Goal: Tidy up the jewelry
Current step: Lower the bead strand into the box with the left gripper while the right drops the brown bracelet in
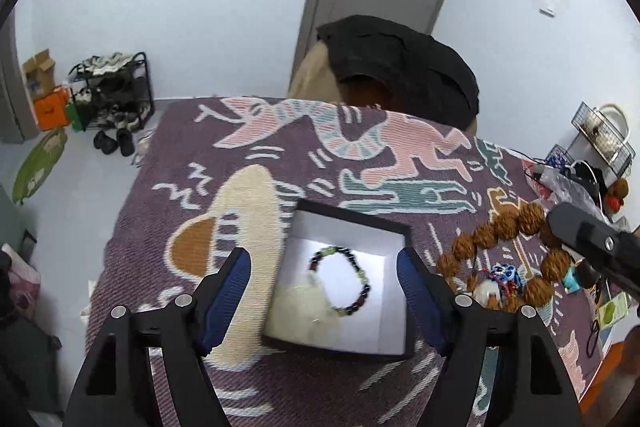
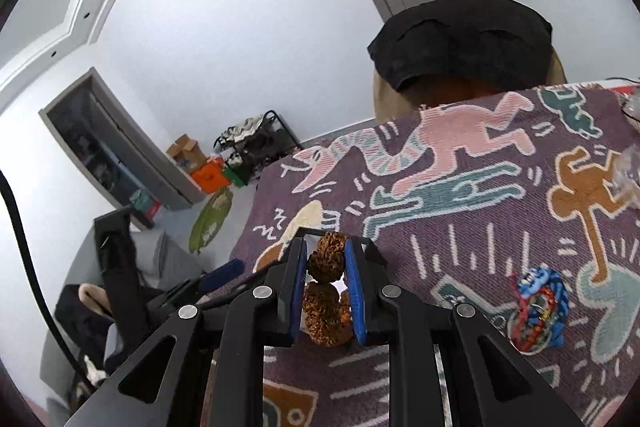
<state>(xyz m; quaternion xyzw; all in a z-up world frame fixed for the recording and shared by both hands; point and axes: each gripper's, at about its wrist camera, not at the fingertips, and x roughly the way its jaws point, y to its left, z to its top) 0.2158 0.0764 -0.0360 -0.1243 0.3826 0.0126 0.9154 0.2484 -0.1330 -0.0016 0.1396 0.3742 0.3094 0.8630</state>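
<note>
A black box with a white lining (image 1: pixel 394 291) lies on the patterned cloth. A dark and green bead bracelet (image 1: pixel 342 279) lies inside it. My left gripper (image 1: pixel 324 273) is open, its fingers on either side of the box, just above it. My right gripper (image 2: pixel 326 261) is shut on a bracelet of large brown rough beads (image 2: pixel 326 259). In the left wrist view this brown bracelet (image 1: pixel 500 227) hangs in the air to the right of the box, held by the right gripper's black finger (image 1: pixel 580 231).
A pile of blue, red and white jewelry (image 2: pixel 538 311) lies on the cloth right of the box; it also shows in the left wrist view (image 1: pixel 500 279). A chair with a black garment (image 1: pixel 400 67) stands behind the table. Clutter and a wire rack (image 1: pixel 600 135) sit at the right.
</note>
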